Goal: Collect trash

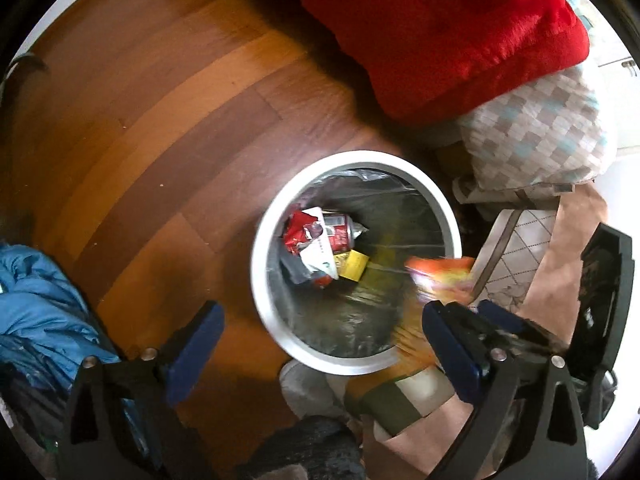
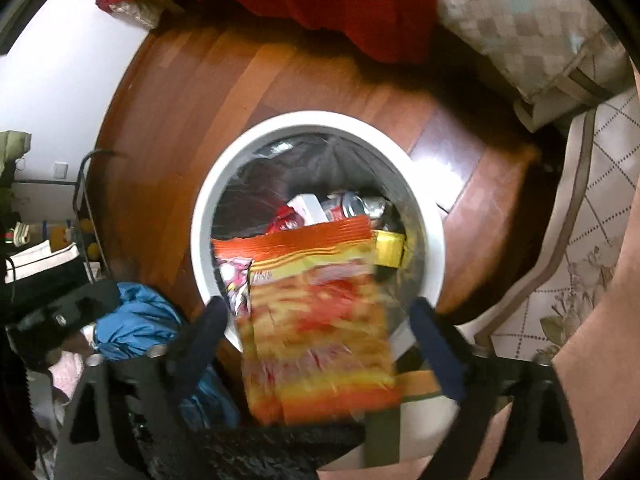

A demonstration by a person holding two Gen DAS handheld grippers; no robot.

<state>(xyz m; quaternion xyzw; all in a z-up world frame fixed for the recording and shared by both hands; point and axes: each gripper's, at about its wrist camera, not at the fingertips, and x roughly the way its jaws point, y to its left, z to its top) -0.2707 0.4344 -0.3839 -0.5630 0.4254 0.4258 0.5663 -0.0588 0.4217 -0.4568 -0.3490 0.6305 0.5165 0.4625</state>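
Note:
A round white-rimmed trash bin with a dark liner stands on the wood floor; it also shows in the right wrist view. Inside lie a red can, wrappers and a yellow packet. An orange-yellow snack bag hangs blurred between my right gripper's spread fingers, over the bin's near rim, touching neither pad. It shows at the bin's right rim in the left wrist view. My left gripper is open and empty above the bin's near edge.
A red blanket and a checked cushion lie beyond the bin. Blue clothing is heaped at the left. A patterned rug lies at the right. A wire rack stands by the wall at the left.

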